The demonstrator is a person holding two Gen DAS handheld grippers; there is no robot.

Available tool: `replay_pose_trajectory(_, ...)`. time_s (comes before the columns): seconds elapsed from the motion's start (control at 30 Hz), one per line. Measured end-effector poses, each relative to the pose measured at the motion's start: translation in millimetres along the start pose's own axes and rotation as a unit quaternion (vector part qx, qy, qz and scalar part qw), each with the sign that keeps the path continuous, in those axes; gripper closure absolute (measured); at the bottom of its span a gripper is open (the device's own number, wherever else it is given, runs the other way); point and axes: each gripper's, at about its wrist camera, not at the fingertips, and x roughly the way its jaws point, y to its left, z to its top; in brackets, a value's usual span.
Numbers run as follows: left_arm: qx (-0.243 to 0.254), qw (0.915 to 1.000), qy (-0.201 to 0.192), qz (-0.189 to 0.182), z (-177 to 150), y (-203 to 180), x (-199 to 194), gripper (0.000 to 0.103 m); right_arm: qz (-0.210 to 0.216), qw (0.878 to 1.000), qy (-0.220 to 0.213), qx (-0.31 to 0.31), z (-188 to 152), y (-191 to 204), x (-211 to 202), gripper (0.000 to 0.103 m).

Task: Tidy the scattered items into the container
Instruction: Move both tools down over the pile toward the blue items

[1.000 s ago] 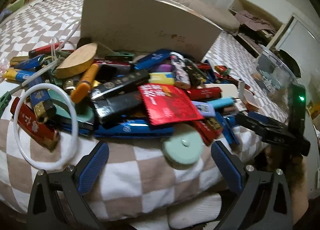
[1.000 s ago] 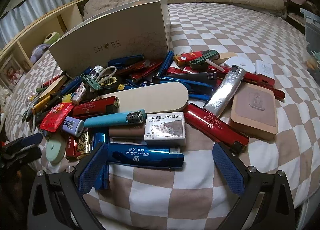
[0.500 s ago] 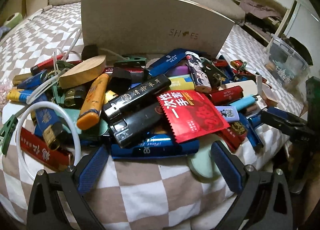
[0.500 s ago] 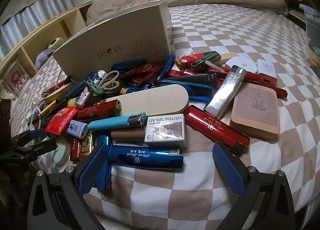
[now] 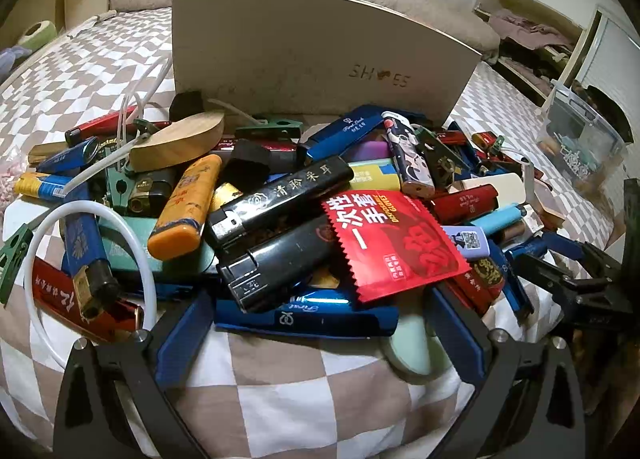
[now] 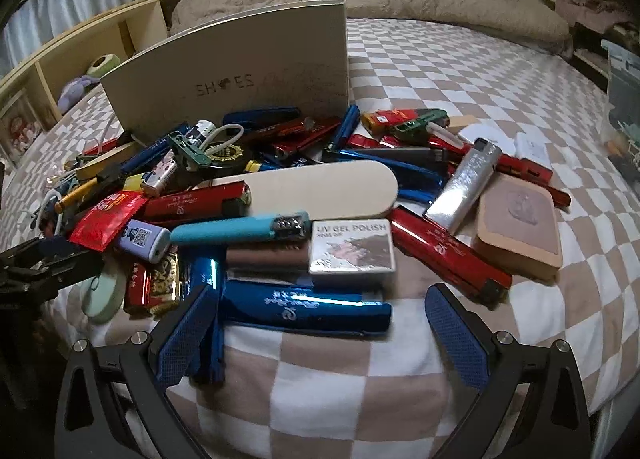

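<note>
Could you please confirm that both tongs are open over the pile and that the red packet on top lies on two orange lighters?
Not quite: the red packet lies on two black lighters, not orange ones; the single orange lighter sits beside them, as the left wrist view shows. The rest holds: the left tongs and right tongs are both open at the pile's near edge.

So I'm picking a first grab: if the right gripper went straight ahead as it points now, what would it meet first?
Most likely the blue metallic lighter lying crosswise just ahead of the open right gripper. The UV GEL POLISH box sits right behind it. Depth is hard to judge through the fisheye.
</note>
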Motion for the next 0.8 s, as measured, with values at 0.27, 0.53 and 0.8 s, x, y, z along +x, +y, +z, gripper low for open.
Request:
replay_pose_trajectory(0.27, 0.001, 1.0, -0.005, 0.003, -0.6, 0.5, 0.5, 0.0, -0.055, 0.998, 0.01, -0.012, -4.7, -3.9, 4.4, 0.0)
replay_pose_trajectory(0.53, 0.002, 1.0, -0.007, -0.001, 0.3, 3.2, -0.7, 0.0, -0.049, 0.999, 0.007, -0.02, -5.2, -5.6, 1.5, 0.0)
replay_pose_trajectory(0.8, 0.006, 1.0, -0.004, -0.007, -1.0, 4.5, -2.2, 0.0, -0.058, 0.998, 0.0, -0.023, -6.6, -4.8, 7.0, 0.0)
